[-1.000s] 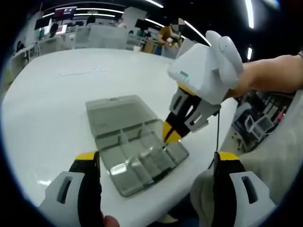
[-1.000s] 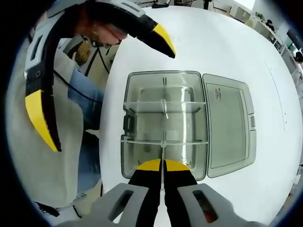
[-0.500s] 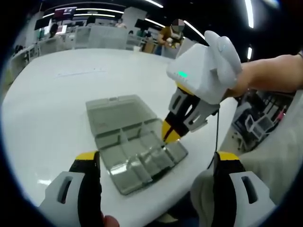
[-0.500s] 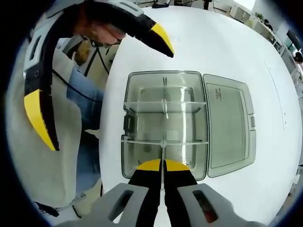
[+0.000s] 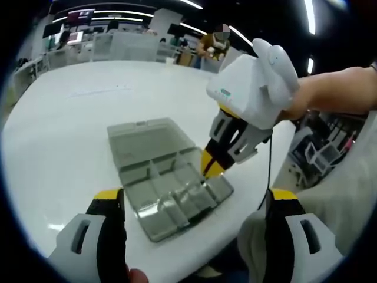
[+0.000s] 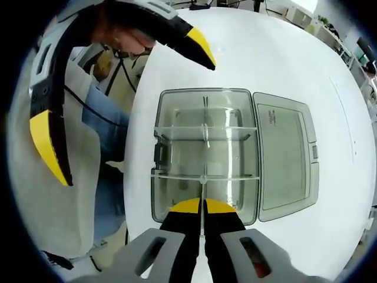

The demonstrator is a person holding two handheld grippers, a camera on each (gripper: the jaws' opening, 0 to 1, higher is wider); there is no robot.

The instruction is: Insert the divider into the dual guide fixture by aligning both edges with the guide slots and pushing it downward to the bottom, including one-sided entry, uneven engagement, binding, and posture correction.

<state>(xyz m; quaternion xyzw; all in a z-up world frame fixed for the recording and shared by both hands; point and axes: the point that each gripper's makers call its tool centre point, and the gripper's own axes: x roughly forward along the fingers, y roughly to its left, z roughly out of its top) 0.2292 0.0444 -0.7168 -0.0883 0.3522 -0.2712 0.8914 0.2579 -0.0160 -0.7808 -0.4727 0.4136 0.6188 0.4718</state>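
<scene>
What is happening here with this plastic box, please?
A person works with two handheld grippers over a clear compartment box that lies on a white table with its lid open flat. The right gripper is shut on a thin clear divider at the box's near edge. The left gripper hangs open nearby, holding nothing.

white round table (image 5: 70, 118) | ceiling strip lights (image 5: 123, 12) | background desks (image 5: 118, 44)

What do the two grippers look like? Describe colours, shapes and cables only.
The right gripper has a rounded white housing, grey finger frames with slots, black claw fingers with yellow tips, and a thin dark cable hanging beside it. The left gripper matches it: slotted grey frames, black fingers, yellow caps.
</scene>
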